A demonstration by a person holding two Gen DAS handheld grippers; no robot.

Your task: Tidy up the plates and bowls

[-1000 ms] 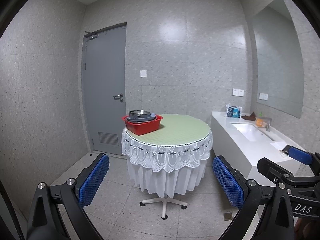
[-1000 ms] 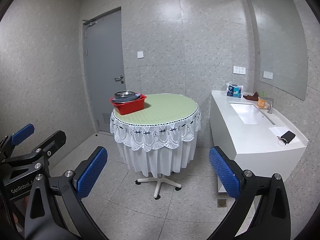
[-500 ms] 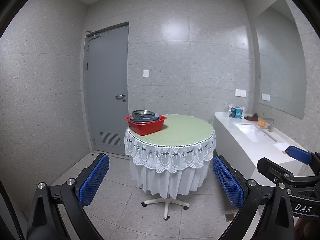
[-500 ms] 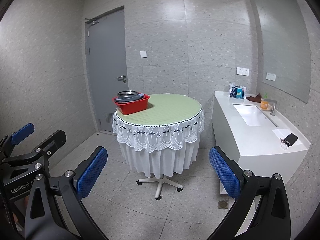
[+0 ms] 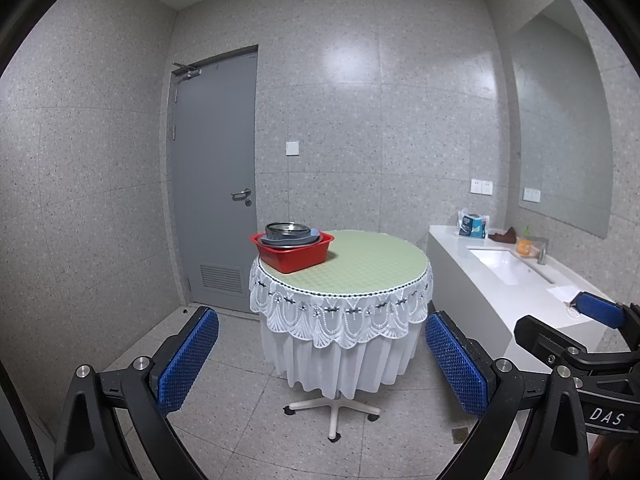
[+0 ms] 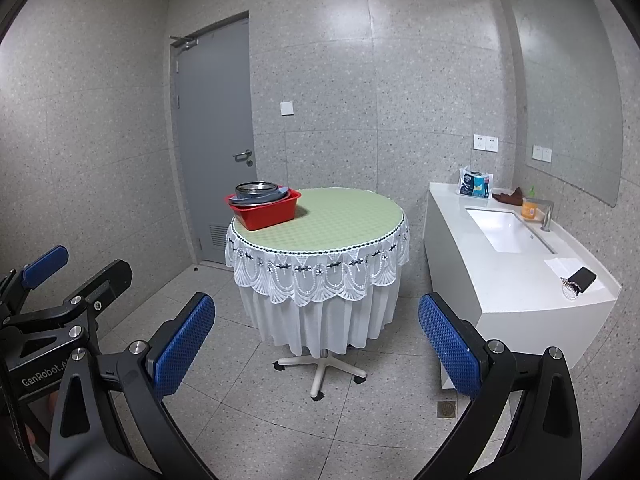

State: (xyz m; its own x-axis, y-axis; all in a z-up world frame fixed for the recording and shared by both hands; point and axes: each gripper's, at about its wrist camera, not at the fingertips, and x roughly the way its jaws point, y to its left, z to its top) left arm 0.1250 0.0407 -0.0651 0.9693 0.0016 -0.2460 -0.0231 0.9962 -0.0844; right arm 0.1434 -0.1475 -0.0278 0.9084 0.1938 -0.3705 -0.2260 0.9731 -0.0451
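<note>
Dishes (image 5: 291, 233) sit stacked in one red tub (image 5: 294, 254) at the far left edge of the round table (image 5: 360, 268), well apart from both of our grippers. We hold the left gripper (image 5: 322, 360) and the right gripper (image 6: 316, 344) out over the floor, each with its jaws wide apart and nothing between the blue pads.

From here we judge the approach to be the step in hand, and the risks lie ahead. The tub stands close to the table's rim, so a push while reaching in could slide it off onto the tiles. The lace cloth (image 5: 340, 312) hangs loose around the edge; a finger that snags it could drag the tub along. The table stands on a single pedestal, so leaning on its edge might tip it. The top bowl looks like metal and slick, likely to slip from a shallow pinch.

Counting what we can: one tub, one metal bowl on top, at least one blue-grey dish under it; how many more lie beneath we cannot tell. One sink counter (image 6: 500, 280) stands to the right.
</note>
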